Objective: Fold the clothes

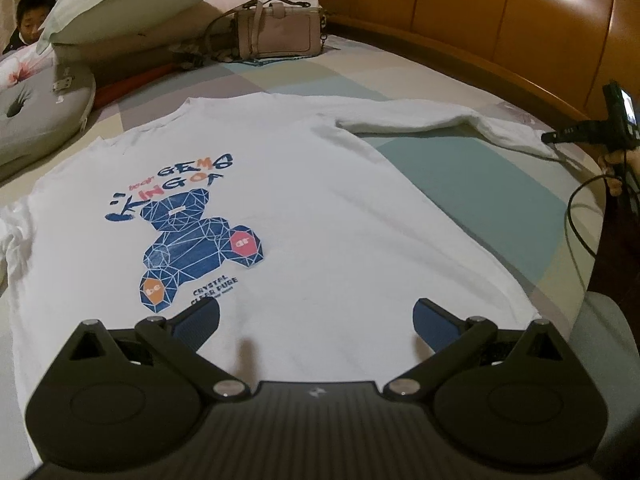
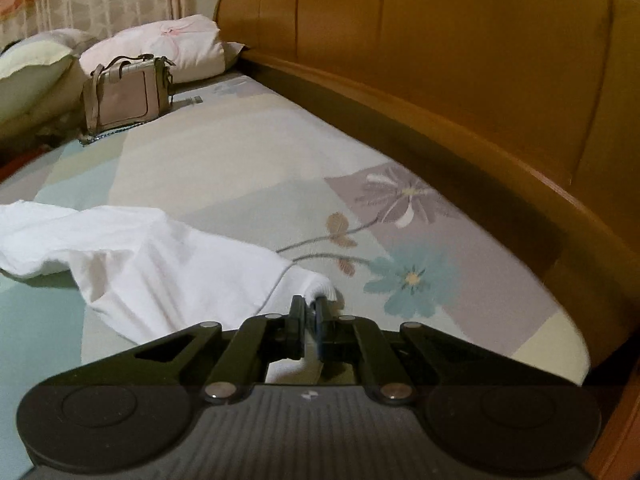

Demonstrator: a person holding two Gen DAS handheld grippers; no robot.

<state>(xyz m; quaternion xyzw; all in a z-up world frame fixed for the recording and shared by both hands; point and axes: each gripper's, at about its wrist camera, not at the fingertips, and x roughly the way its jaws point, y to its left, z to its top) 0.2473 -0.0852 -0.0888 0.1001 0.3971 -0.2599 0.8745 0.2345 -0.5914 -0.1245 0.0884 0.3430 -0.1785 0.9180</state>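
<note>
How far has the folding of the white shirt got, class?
Done: the white shirt lies spread flat on the bed, print up. In hand: the right gripper is shut on the cuff of the sleeve, while the left gripper hangs open over the hem. Left: no fold shows yet, so both sleeves and the body remain.

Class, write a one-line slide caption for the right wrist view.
Right gripper shut on the white shirt's cuff, sleeve trailing across the floral bedsheet.
</note>
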